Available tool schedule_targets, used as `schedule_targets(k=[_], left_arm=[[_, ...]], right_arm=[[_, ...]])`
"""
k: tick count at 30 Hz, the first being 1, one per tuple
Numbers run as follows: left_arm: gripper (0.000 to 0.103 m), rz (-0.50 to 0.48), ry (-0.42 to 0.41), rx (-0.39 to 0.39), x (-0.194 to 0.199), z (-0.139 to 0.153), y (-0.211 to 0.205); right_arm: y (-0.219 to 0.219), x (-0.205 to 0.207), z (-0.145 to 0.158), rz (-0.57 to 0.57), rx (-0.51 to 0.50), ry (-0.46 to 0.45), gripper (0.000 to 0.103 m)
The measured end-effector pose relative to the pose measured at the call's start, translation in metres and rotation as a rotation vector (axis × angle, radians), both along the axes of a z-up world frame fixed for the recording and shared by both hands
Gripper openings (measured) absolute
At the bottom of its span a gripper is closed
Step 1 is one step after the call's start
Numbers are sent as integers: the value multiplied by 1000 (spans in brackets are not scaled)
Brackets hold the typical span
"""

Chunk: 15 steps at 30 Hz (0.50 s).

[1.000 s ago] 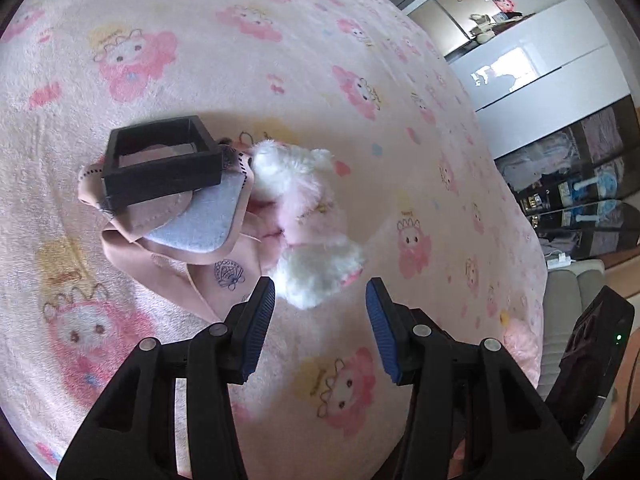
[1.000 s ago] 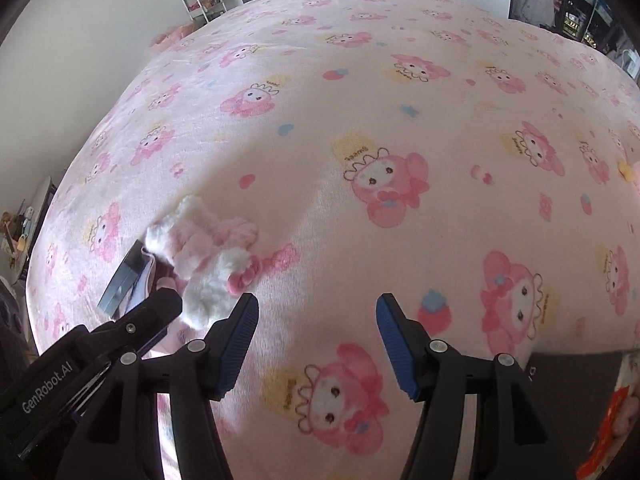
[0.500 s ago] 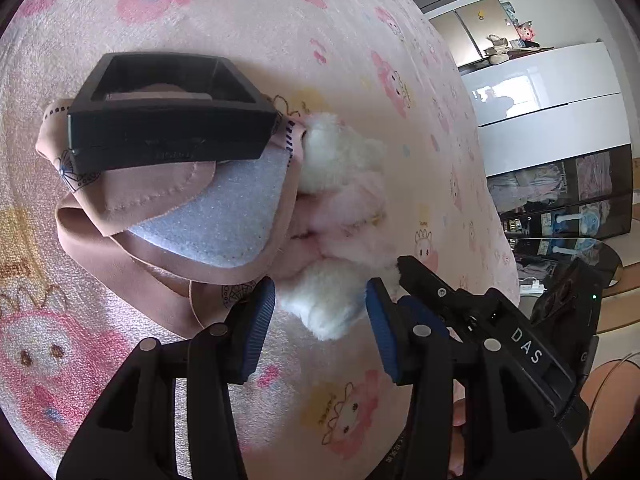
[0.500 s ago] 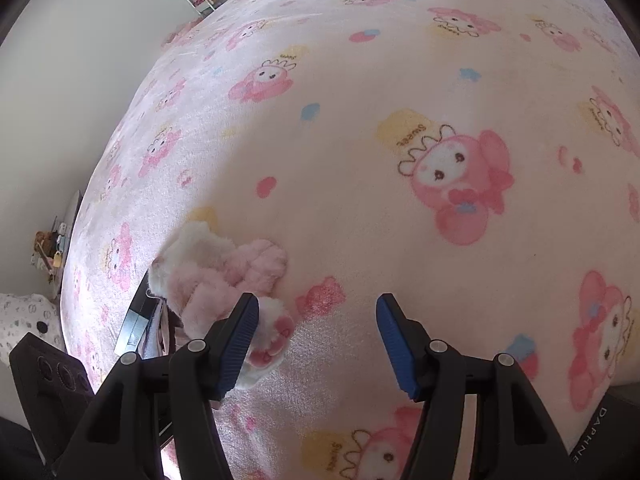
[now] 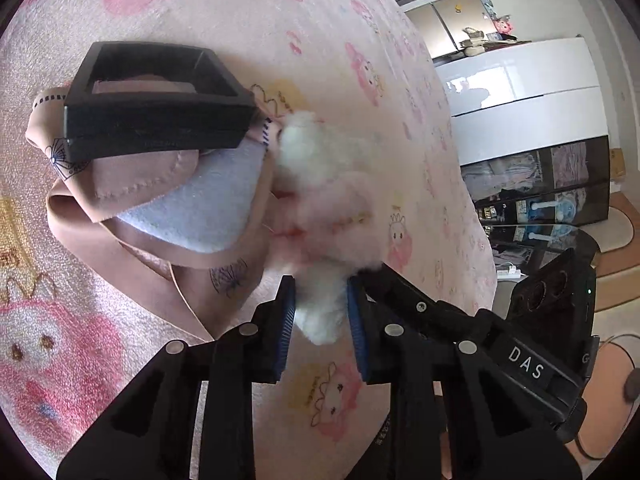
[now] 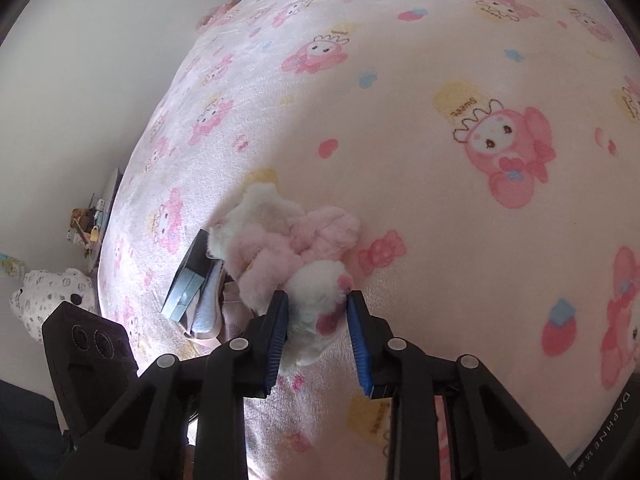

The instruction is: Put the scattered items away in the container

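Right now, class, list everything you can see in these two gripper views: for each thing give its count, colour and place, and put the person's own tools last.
plush toy: one, white and pink, lying on the blanket beside the pouch.
black box: one, black, open-topped, resting on the pouch.
fabric pouch: one, dusty pink with pale blue lining, on the blanket left of the toy.
blanket: one, pink with cartoon prints, under everything.
cabinets: white and dark, in the background of the left view.
left gripper: one, black with blue pads, closing on a white limb of the toy.
right gripper: one, black with blue pads, closing on another white paw.
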<state>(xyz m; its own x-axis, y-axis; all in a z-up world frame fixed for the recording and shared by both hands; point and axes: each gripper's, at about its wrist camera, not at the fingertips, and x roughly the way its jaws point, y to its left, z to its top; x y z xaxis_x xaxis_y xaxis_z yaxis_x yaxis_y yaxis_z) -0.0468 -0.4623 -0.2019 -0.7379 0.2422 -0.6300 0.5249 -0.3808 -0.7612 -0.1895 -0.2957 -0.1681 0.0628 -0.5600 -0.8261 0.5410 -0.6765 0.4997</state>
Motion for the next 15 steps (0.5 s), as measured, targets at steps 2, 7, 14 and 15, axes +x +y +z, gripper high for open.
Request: schedule_targets(k=[2, 7, 14, 15], left_arm=[[25, -24, -2, -16, 1, 10, 9], [24, -126, 7, -77, 8, 38, 36], [38, -82, -8, -36, 23, 25, 27], [41, -66, -25, -44, 23, 23, 25]], right_arm=[[9, 5, 10, 4, -3, 13, 25], [52, 32, 35, -20, -8, 33, 24], [91, 55, 32, -46, 15, 10, 24], [95, 51, 30, -79, 44, 40, 24]])
